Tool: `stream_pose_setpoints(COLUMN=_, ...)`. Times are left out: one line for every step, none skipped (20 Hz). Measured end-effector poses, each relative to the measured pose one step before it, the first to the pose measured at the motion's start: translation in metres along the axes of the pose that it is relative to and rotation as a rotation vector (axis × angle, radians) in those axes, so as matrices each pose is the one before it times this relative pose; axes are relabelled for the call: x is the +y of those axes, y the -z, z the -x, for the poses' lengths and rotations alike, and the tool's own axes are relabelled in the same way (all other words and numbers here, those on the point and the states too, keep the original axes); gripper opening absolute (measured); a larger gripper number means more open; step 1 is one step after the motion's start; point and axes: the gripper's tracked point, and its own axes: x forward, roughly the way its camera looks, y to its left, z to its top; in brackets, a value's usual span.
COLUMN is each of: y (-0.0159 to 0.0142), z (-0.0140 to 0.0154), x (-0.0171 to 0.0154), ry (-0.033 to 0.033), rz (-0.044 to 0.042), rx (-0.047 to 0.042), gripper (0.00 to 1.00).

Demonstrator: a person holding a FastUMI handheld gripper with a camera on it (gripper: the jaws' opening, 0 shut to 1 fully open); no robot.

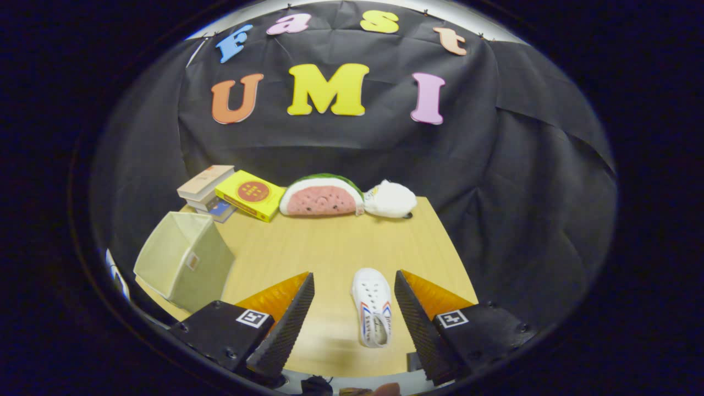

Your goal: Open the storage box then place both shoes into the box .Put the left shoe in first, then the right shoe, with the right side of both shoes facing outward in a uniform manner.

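A white shoe (372, 307) with red and blue stripes lies on the wooden table (330, 247), toe pointing away from me. It rests below the gap between my fingers, closer to the right finger, and nothing touches it. My gripper (355, 289) is open and hovers above the table. A pale green fabric storage box (184, 261) stands at the table's left side, to the left of the left finger; its open top faces up and it looks empty from here.
At the table's far edge sit a stack of books (206, 190), a yellow box (250, 194), a watermelon-slice plush (322, 196) and a white plush (390, 199). Black cloth hangs behind and to the right of the table.
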Motion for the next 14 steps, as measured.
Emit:
stream_pose_setpoints(y=0.00927, z=-0.0097, x=-0.01734, ry=0.00733, rz=-0.00057, rx=0.01978, gripper=0.95)
stream_pose_setpoints(y=0.01151, z=-0.01057, x=-0.01369, ry=-0.00661, rz=-0.0012, rx=0.02332, gripper=0.95)
stream_pose_setpoints(y=0.0101, z=-0.01081, x=-0.01005, ry=-0.01098, rz=-0.00379, rx=0.02633, gripper=0.95)
stream_pose_setpoints(y=0.00932, z=-0.01194, x=-0.00656, ry=-0.01836, rz=-0.00154, rx=0.03138, gripper=0.95)
stream_pose_setpoints(y=0.00889, z=-0.01331, x=-0.00736, ry=-0.01179, rz=0.00304, rx=0.02801, gripper=0.95)
stream_pose_setpoints(y=0.00945, z=-0.01489, x=-0.00699, ry=-0.01095, rz=0.01315, rx=0.0291, gripper=0.95)
stream_pose_setpoints(y=0.01024, z=-0.01384, x=-0.00608, ry=-0.0079, rz=0.01961, rx=0.03126, gripper=0.95)
stream_pose_setpoints(y=0.00611, z=-0.01366, x=-0.00399, ry=-0.00844, rz=0.01426, rx=0.02742, gripper=0.95)
stream_pose_setpoints(y=0.00261, z=-0.01499, x=-0.00098, ry=-0.01482, rz=0.0099, rx=0.0246, gripper=0.95)
stream_pose_setpoints(y=0.00647, z=-0.0118, x=-0.00102, ry=-0.01246, rz=0.00888, rx=0.03048, gripper=0.95)
stream_pose_setpoints(y=0.00447, z=-0.0122, x=0.00039, ry=-0.01708, rz=0.00902, rx=0.02369, gripper=0.95)
stream_pose_setpoints(y=0.0031, z=-0.00989, x=0.00016, ry=-0.01785, rz=-0.00033, rx=0.02429, gripper=0.95)
stream_pose_setpoints(y=0.00346, z=-0.01016, x=0.00263, ry=-0.0251, rz=-0.0123, rx=0.02924, gripper=0.95)
stream_pose_setpoints(y=0.00069, z=-0.00864, x=0.00273, ry=-0.02681, rz=-0.02012, rx=0.02317, gripper=0.95)
